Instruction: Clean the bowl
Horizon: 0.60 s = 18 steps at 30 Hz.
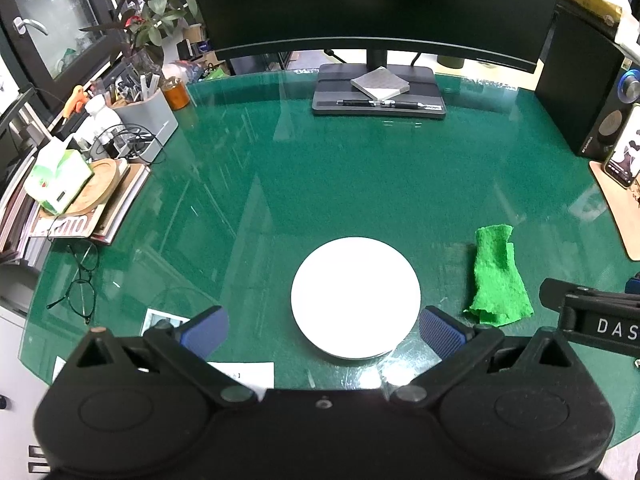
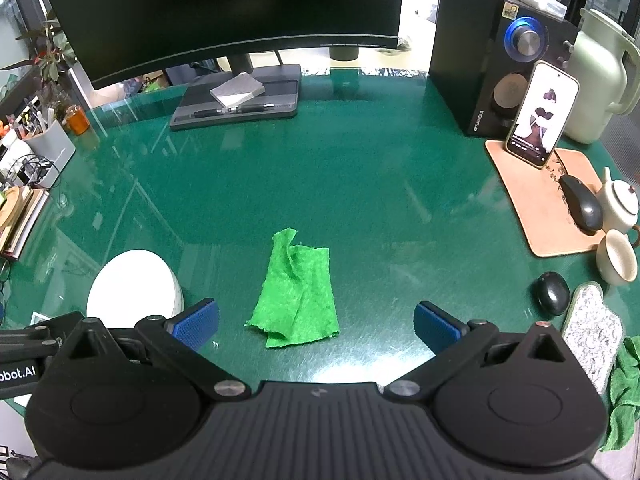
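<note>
Fingers [image 1: 204,330] apart, green glass desk [image 1: 320,180], monitor [image 1: 372,4]

Before me a glossy green surface [image 1: 360,184] catches pale reflections under a big dark monitor [image 1: 376,4], with a window [image 1: 48,20] and a plant [image 1: 148,16] off to my left and a black speaker [image 2: 492,60] on my right.

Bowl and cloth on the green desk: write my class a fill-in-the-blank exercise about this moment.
1. The bowl on the desk is ___ in colour.
2. The crumpled cloth lies in front of the ___ gripper.
3. The left gripper has its jaws ___.
4. Neither gripper holds the cloth; it lies ___ the bowl.

Missing words: white; right; open; beside
</note>
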Each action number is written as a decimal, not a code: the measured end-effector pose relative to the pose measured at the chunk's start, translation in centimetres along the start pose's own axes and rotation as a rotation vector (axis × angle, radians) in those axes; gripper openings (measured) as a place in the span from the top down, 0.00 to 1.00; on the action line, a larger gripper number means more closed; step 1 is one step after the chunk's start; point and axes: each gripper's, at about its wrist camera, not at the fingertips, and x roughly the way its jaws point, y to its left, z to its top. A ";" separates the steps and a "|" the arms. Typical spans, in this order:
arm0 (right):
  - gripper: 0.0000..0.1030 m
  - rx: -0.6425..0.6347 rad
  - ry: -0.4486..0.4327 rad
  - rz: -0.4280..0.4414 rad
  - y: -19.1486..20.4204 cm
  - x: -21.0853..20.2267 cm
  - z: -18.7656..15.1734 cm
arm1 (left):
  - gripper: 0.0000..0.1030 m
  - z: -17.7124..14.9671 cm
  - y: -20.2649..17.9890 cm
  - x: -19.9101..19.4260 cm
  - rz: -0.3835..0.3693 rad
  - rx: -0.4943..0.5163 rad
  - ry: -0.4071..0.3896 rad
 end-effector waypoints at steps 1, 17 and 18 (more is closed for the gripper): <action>0.00 0.000 0.000 0.000 0.0 0.0 0.0 | 0.01 0.0 0.0 0.0 0.000 0.000 0.000; 0.00 -0.010 0.005 -0.005 0.2 0.0 -0.2 | 0.01 -0.1 0.2 -0.1 -0.004 -0.002 -0.001; 0.00 -0.010 0.007 -0.006 0.2 0.0 -0.2 | 0.01 -0.1 0.2 -0.1 -0.004 -0.002 -0.001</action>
